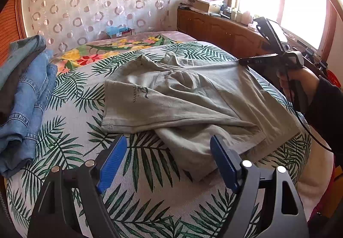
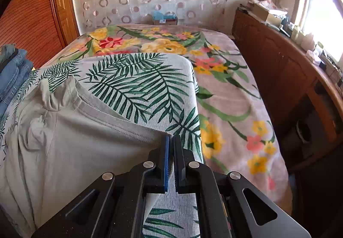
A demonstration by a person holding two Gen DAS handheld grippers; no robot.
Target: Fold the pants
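The grey pants (image 1: pixel 178 98) lie bunched on the bed's palm-leaf sheet (image 1: pixel 70 96), just beside a pile of blue jeans (image 1: pixel 27 96). The right gripper (image 2: pixel 171 141) has its jaws closed on a corner of the pants. The left gripper (image 1: pixel 169 152) hangs over the near edge of the pants, jaws wide open, holding nothing. If only one corner gets pulled, the pants could bunch up more.
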